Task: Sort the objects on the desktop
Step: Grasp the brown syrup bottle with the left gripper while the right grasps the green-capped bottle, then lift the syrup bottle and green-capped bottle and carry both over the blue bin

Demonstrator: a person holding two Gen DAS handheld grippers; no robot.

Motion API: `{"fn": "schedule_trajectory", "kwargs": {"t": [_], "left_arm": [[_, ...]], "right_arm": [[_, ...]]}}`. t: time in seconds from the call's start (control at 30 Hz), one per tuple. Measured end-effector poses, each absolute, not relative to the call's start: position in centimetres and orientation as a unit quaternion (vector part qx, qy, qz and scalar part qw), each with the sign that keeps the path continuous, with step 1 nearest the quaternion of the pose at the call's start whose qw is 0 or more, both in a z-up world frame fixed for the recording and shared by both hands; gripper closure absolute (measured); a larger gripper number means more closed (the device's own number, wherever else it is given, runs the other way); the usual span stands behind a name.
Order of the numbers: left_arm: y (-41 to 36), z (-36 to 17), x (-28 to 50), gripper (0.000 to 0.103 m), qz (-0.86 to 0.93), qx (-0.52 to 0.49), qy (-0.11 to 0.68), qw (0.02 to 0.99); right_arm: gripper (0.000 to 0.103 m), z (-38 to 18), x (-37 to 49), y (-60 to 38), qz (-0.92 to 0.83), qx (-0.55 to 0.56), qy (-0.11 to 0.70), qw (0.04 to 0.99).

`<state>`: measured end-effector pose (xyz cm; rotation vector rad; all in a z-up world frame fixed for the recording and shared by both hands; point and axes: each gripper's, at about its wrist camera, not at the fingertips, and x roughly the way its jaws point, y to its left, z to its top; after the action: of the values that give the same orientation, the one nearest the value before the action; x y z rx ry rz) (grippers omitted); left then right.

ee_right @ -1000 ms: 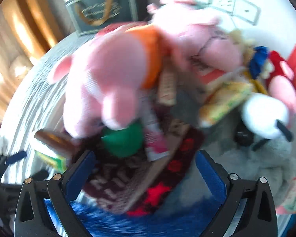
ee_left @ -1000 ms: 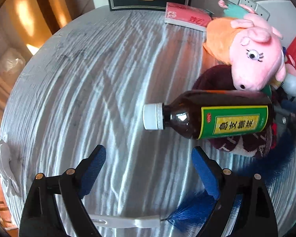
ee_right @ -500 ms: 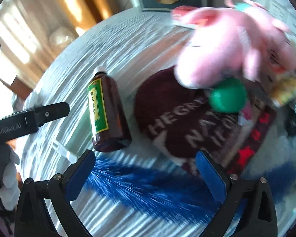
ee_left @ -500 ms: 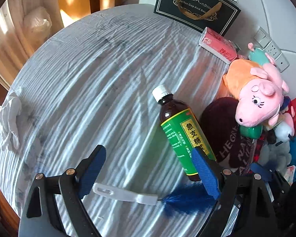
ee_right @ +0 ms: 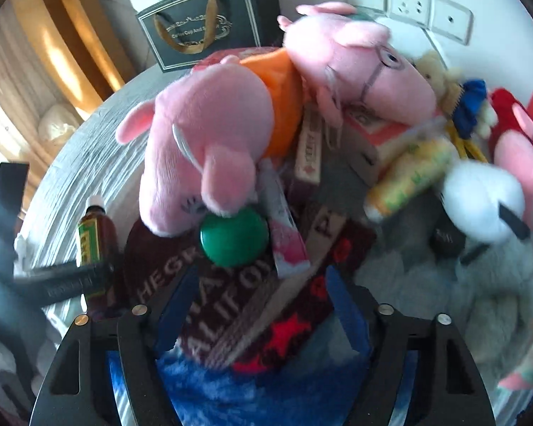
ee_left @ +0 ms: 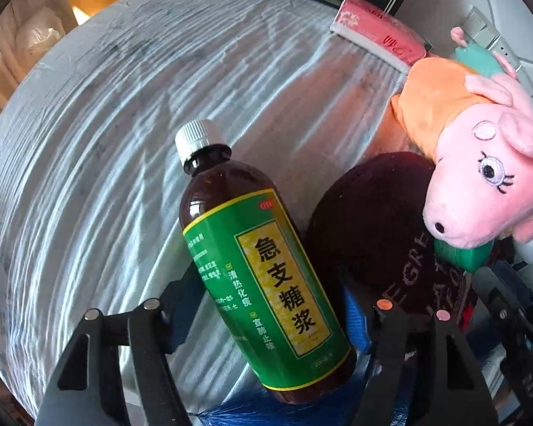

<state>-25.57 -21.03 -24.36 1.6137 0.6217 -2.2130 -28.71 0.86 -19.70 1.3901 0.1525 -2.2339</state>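
A brown syrup bottle (ee_left: 231, 213) with a white cap and a green label lies slanted on the grey cloth. My left gripper (ee_left: 270, 284) straddles its lower half, jaws closing, both pads against its sides. The bottle (ee_right: 96, 234) also shows at the left of the right wrist view, under a left finger (ee_right: 64, 280). My right gripper (ee_right: 257, 298) is closing on a dark red knitted hat (ee_right: 160, 277) with pale letters and a card tag. The hat's fabric fills the gap between the pads. The hat (ee_left: 369, 220) lies partly under a pink pig plush (ee_left: 479, 177).
A pile crowds the right side: two pig plushes (ee_right: 209, 135), a green round lid (ee_right: 234, 236), small boxes, a yellow tube (ee_right: 412, 174), a white plush (ee_right: 479, 202). A blue feather duster (ee_right: 248, 390) lies beneath my right gripper. A black gift bag (ee_right: 209, 32) and a pink packet (ee_left: 380, 32) stand at the back.
Both pairs of jaws have narrowed. My left gripper dropped around the bottle, which lay ahead of its right finger before. The right wrist view swung back over the pile, with the hat now between its pads.
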Motion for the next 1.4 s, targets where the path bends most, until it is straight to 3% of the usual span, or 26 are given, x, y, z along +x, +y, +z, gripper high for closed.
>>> {"fn": "schedule_trajectory", "kwargs": {"t": [0.03,0.07,0.27,0.33,0.5,0.87,1.4], "left_arm": [[-20.8,-24.3,-25.4,0.039,-0.78,0.567,0.211,0.16],[-20.5,-24.1,-25.3,0.04,-0.784,0.566,0.202,0.157],[-18.8,-23.3,-24.5,0.044,-0.799,0.561,0.155,0.153],[-18.3,-22.8,-24.0,0.046,-0.804,0.556,0.146,0.153],[-17.4,-19.7,-22.5,0.051,-0.827,0.529,0.122,0.147],[-12.3,-8.5,-16.6,0.052,-0.903,0.411,0.072,0.102],[5.0,4.6,-9.3,0.052,-0.96,0.259,0.007,-0.108]], "right_arm": [[0.044,-19.9,-28.9,0.5,-0.82,0.509,0.058,0.254],[0.046,-20.2,-29.2,0.1,-0.819,0.509,0.061,0.256],[0.045,-21.9,-30.7,-3.0,-0.819,0.5,0.088,0.268],[0.063,-22.0,-30.6,-3.3,-0.824,0.493,0.106,0.259],[0.063,-19.7,-28.9,-1.5,-0.834,0.478,0.086,0.262],[0.063,-8.9,-20.2,5.2,-0.885,0.392,0.035,0.251],[0.063,6.2,-6.4,19.6,-0.962,0.243,-0.01,0.12]]}}
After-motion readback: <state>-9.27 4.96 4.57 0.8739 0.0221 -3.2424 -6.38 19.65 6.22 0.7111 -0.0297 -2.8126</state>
